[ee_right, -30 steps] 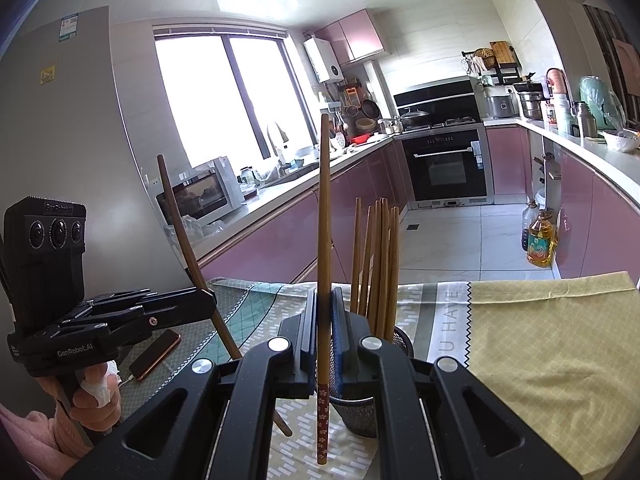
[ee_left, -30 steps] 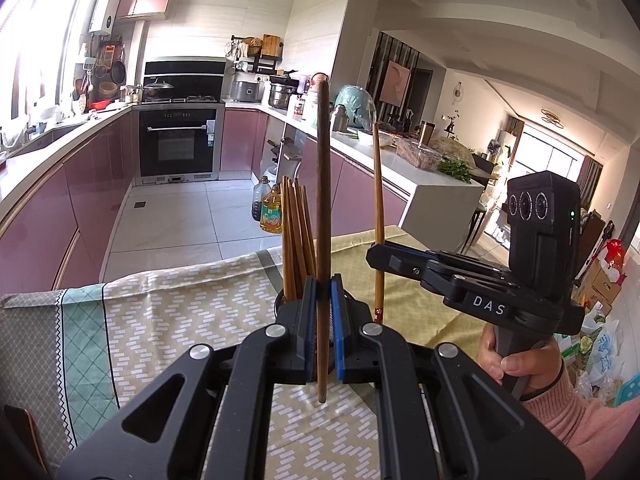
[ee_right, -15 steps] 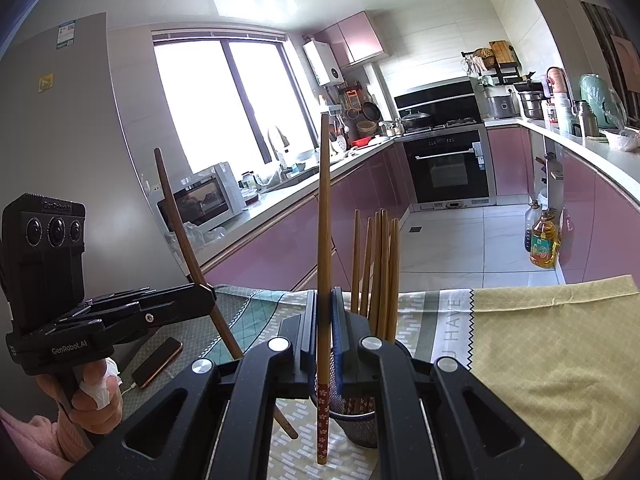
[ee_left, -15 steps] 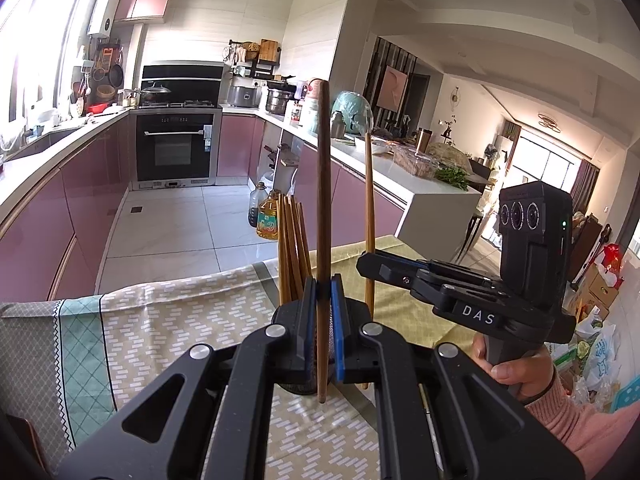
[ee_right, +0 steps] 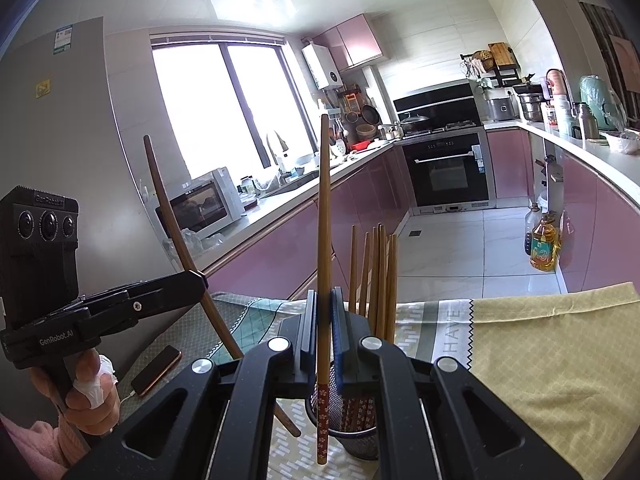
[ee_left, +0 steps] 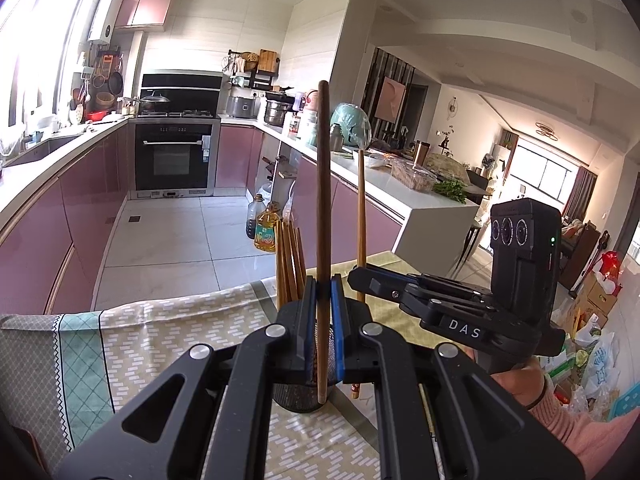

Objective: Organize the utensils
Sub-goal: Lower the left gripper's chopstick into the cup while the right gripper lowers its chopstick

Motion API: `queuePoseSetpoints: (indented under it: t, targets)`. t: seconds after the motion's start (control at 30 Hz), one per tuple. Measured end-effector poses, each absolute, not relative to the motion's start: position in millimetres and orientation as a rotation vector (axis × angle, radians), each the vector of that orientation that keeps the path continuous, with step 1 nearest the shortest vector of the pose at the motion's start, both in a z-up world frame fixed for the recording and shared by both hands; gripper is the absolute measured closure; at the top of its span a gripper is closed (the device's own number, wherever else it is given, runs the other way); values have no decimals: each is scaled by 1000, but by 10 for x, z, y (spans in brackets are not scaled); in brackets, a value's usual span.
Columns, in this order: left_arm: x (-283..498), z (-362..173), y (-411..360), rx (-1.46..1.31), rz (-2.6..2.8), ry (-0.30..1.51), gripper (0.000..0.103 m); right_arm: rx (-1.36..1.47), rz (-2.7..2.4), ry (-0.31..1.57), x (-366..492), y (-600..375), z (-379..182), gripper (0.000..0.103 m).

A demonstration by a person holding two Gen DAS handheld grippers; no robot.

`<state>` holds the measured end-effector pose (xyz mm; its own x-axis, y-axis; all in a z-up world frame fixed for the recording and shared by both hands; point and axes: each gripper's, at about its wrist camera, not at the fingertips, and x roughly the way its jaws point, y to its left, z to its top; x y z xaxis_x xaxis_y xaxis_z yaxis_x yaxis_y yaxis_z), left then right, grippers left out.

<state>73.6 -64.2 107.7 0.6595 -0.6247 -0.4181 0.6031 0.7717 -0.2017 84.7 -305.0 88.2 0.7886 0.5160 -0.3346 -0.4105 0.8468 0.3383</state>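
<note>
Two grippers, each clamped on one chopstick. The left gripper (ee_left: 320, 320) has its blue-lined jaws closed tight on a dark brown chopstick (ee_left: 322, 200), held upright, its lower tip hanging in front of the mesh holder (ee_left: 298, 398). The right gripper (ee_right: 323, 328) is likewise closed on a lighter bamboo chopstick (ee_right: 324, 220) with a red flower-patterned lower end; that end hangs just in front of the holder's near rim, outside it as far as can be told. In the right wrist view the left gripper's dark chopstick leans away from the holder at the top, its lower tip near the holder's left side. The holder, a dark mesh cup, stands on the patterned tablecloth (ee_left: 160, 344) and holds a bundle of chopsticks (ee_right: 376, 276), about six, upright and close together; the exact count is uncertain where they overlap. Left of the holder a phone (ee_right: 156, 370) lies flat on the cloth with a white cable at its end. Right of the holder the yellow part of the cloth runs to the table's far edge. Beyond that edge, tiled floor with two oil bottles (ee_right: 542, 244) against the pink cabinets, and an oven (ee_left: 173, 160) at the far wall.
</note>
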Motion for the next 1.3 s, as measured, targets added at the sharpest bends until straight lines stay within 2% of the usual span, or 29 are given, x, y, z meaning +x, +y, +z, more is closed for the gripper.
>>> queuePoseSetpoints:
  t: [1.3]
  targets:
    - [971, 1151, -791, -50, -670, 504, 95, 276, 468, 426, 1109, -3048, 920, 97]
